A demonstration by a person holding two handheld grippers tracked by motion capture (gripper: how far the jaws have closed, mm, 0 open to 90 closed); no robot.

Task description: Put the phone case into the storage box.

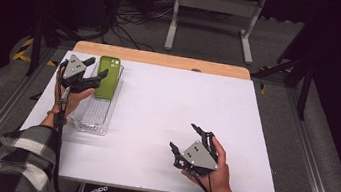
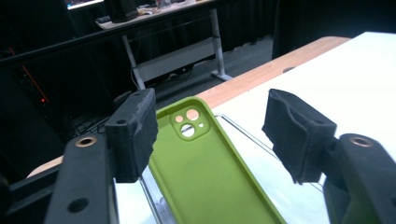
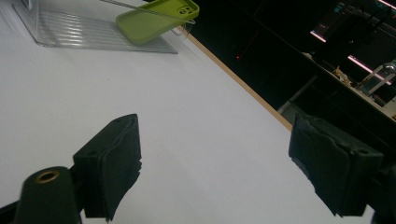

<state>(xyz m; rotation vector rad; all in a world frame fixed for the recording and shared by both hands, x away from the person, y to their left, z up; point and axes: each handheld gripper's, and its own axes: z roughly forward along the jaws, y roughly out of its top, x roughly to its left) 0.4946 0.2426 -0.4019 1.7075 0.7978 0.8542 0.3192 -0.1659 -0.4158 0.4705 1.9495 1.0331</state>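
A green phone case (image 1: 107,77) lies back-up and tilted in the far end of a clear plastic tray (image 1: 92,115) at the table's left. My left gripper (image 1: 98,67) hovers over that end. In the left gripper view the case (image 2: 205,172) runs between the two black pads (image 2: 135,135), which stand apart from it, so this gripper (image 2: 210,135) is open. My right gripper (image 1: 183,136) is held near the front right of the table, open and with nothing in it. In the right gripper view (image 3: 219,158) the case (image 3: 154,18) and the tray (image 3: 70,30) lie far off.
A white sheet (image 1: 172,106) covers the table, with a wooden strip (image 1: 163,59) along its far edge. Beyond the table stand a white desk frame (image 1: 215,11) and loose cables (image 1: 128,19) on the floor.
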